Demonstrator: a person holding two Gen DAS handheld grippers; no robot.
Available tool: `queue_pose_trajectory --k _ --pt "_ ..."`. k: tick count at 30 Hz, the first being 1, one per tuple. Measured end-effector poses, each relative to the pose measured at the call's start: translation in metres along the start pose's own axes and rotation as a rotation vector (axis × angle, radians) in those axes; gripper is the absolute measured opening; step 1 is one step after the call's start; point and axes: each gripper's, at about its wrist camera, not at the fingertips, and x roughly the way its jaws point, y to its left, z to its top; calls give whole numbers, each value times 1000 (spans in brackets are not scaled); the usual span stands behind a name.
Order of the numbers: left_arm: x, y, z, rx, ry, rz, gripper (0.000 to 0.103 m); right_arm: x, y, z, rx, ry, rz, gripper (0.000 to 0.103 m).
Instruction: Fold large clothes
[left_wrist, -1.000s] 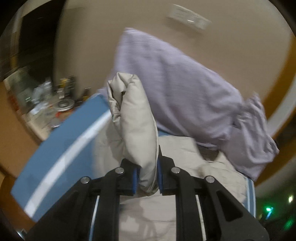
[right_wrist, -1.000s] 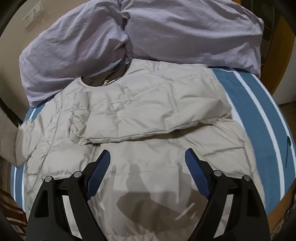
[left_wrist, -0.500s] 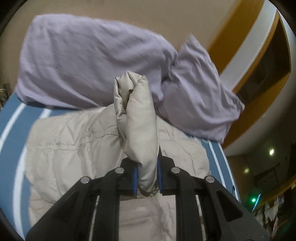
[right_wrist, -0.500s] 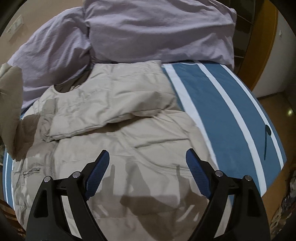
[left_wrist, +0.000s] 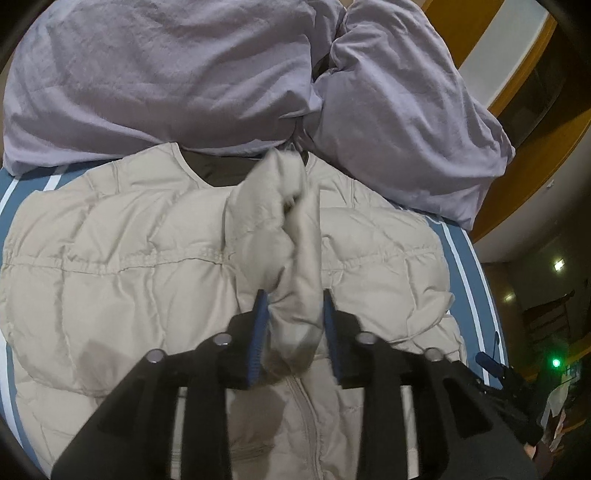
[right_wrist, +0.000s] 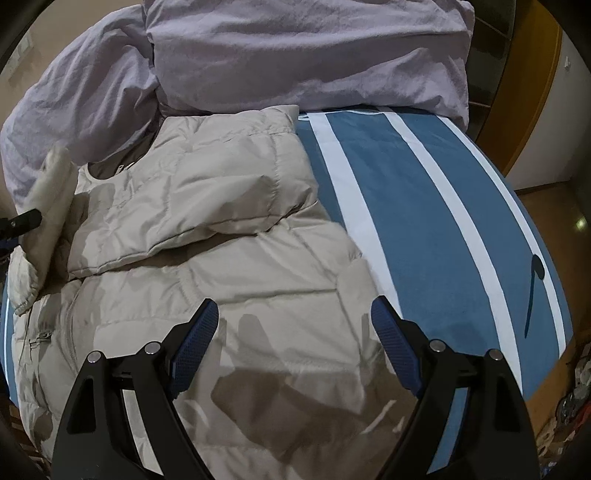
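Note:
A beige puffer jacket lies spread front-up on the blue striped bed, collar toward the pillows. My left gripper hangs over its chest with one bunched sleeve between the jaws. The jaws are opening and the blue pads have drawn back from the fabric. In the right wrist view that sleeve shows at the far left, and the other sleeve lies folded across the chest. My right gripper stands open and empty above the jacket's lower right part.
Two lilac pillows lie along the head of the bed, touching the collar. The bare blue sheet with white stripes stretches to the right of the jacket, and a thin dark object lies on it. Beyond the bed's edge is wooden floor.
The left gripper swung from beside the bed to over the jacket's chest, carrying the sleeve, and its jaws have spread. The right gripper drifted toward the jacket's right edge, still open.

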Motion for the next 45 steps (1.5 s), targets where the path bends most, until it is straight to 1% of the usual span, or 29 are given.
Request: queue_pose_trajectory --k 1,2,4,8,9,14,17,18,19,21,23,26,29,31,36,41,45 --pt "-2 -1 0 1 -11 11 50 1 -2 3 -1 1 5 86" --pt "-3 -2 1 5 -25 29 55 3 -5 7 -2 0 14 86" --pt "-2 -3 6 13 -45 63 55 5 -9 13 -5 -3 27 86" --pt "18 0 13 -31 -38 141 55 11 -19 28 -20 -2 65 86" --pt "25 -1 12 -38 -35 166 54 12 -20 30 -25 -1 71 86" --pt "60 -8 -8 -75 15 235 54 19 -33 45 -83 15 97 86" --pt "75 -15 -16 -48 3 314 55 24 -42 49 -108 40 100 86" --pt "76 -17 -17 -45 -1 326 55 24 -44 48 -115 44 99 86" --pt "75 -18 -17 -45 -4 329 55 23 -45 48 -122 44 97 86" --pt "67 -19 -18 -49 -2 304 55 17 -50 44 -119 33 86 86" --pt "54 -20 -21 -28 -8 276 55 8 -55 37 -93 19 88 86" --pt "32 -18 -27 3 -23 277 55 -2 -55 24 -72 5 60 87" --pt "8 -4 -33 3 -41 260 56 -13 -51 11 -32 11 67 87" --pt "-4 6 -38 3 -48 257 56 -23 -45 2 -26 -1 45 87" --pt "-25 27 -48 6 -49 250 56 -41 -37 -19 17 -15 41 87" --pt "-49 45 -61 15 -62 240 56 -49 -41 -41 62 -1 19 87" --pt "-71 69 -79 1 -66 251 57 -49 -52 -53 84 25 11 87"
